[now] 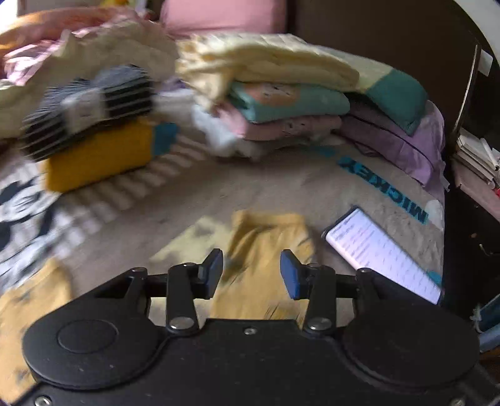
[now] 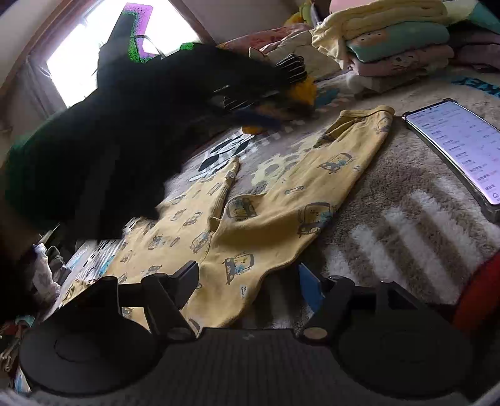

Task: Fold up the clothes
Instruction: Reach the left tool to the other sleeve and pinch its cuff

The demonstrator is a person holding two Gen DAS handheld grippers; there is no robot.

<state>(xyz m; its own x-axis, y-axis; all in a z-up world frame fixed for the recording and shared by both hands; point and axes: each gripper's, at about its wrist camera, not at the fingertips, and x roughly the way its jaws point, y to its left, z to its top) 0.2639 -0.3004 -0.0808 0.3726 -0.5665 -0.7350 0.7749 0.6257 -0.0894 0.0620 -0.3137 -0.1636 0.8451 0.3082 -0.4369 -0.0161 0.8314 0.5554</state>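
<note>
Yellow printed garment (image 2: 281, 193) spread flat on the bed (image 2: 406, 225).
My right gripper (image 2: 250, 278), fingers apart, straddles its near hem; its length runs straight away. My left gripper (image 1: 251, 274) hovers apart, empty.

Lit phone (image 2: 459, 150) on plush Mickey blanket (image 1: 281, 187), near pink pillow (image 1: 223, 14).

Daylight pours through the window (image 2: 103, 40) at the upper left of the right wrist view, blown out to white with purple and green sensor glitches at its top edge. Just below the window a dark, backlit mass (image 2: 125, 131) loses all detail. The phone screen (image 2: 462, 146), well right of the window, glares pale. The left wrist view is heavily motion-blurred, the striped bundle (image 1: 90, 106) worst. Both views bend at their black fisheye corners.
</note>
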